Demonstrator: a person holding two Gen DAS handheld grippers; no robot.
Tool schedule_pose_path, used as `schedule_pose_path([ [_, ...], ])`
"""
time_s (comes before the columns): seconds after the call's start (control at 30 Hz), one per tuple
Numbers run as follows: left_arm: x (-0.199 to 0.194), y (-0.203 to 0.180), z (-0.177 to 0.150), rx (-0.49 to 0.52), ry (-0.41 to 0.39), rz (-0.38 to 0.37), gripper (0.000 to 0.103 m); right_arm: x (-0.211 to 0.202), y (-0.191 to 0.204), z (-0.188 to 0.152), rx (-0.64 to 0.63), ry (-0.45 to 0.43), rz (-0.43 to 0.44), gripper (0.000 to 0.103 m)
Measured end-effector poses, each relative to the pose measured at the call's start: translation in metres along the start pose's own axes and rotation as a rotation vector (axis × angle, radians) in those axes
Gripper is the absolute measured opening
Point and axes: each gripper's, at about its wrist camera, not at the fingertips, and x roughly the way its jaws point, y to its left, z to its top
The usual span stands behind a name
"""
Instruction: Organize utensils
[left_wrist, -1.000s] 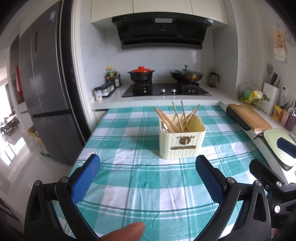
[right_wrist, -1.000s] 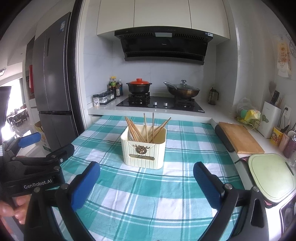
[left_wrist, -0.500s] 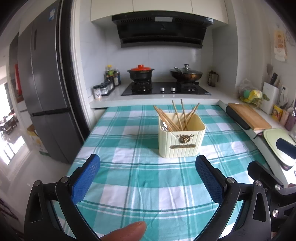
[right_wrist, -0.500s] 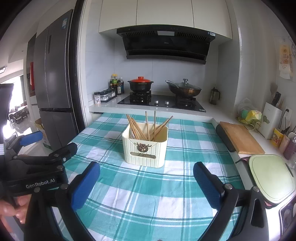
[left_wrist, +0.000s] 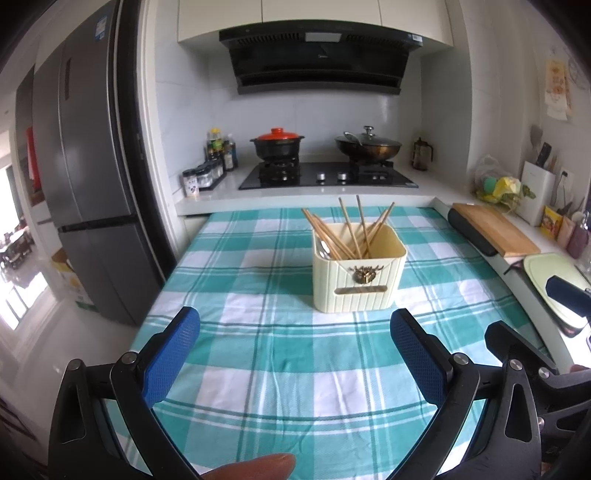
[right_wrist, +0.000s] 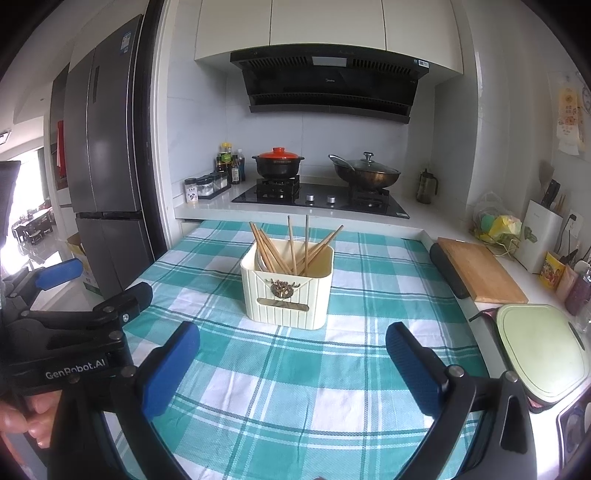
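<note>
Left wrist view shows the left gripper (left_wrist: 295, 339) spread wide and empty; the right gripper (right_wrist: 291, 354) likewise. Chopsticks (left_wrist: 351, 232) lean loosely in the cream holder (left_wrist: 360, 280) mid-table (left_wrist: 258, 369); a careless grab could tip it over.

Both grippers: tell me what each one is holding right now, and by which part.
Nothing is held. The left gripper and right gripper are both open and empty above the checked cloth. The chopsticks stand untouched in the cream box.
</note>
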Motion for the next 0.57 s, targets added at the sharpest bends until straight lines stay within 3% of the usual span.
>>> schedule_pose_path([
  [0.57, 0.0055, 0.0027, -0.0044, -0.028, 0.011, -0.008, 0.103, 0.005, 0.0025, -0.003, -0.009, 0.023, -0.002, 0.103],
])
